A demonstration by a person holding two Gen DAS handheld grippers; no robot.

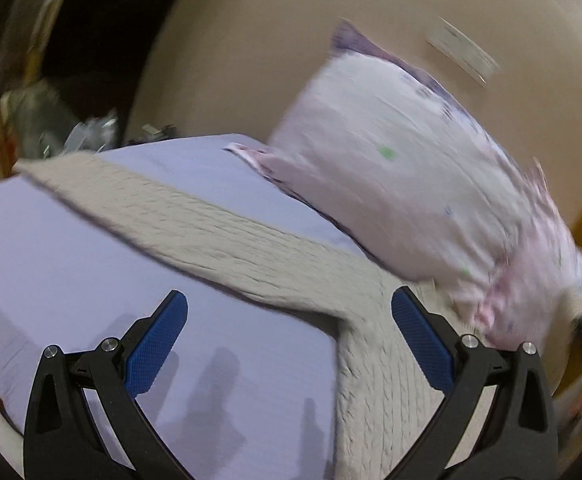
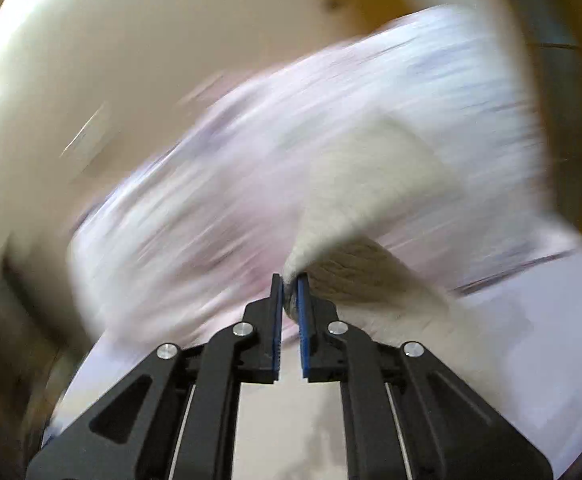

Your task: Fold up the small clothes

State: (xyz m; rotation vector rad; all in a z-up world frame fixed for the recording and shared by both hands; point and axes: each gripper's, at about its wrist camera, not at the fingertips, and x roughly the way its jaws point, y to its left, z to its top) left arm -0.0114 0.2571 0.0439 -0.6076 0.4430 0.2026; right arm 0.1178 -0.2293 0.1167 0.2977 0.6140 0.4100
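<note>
A beige cable-knit sweater (image 1: 375, 368) lies on a lavender bed sheet (image 1: 71, 272), one sleeve (image 1: 179, 208) stretched out to the far left. My left gripper (image 1: 289, 314) is open and empty, hovering just above the spot where the sleeve joins the body. My right gripper (image 2: 289, 280) is shut on a bunched fold of the sweater (image 2: 351, 204) and holds it lifted; that view is heavily blurred.
A white pillow with small coloured prints (image 1: 403, 176) leans against a beige headboard (image 1: 259, 40) at the back right; it also fills the right wrist view (image 2: 219, 184). Dark clutter (image 1: 51, 120) sits beyond the bed's far left edge.
</note>
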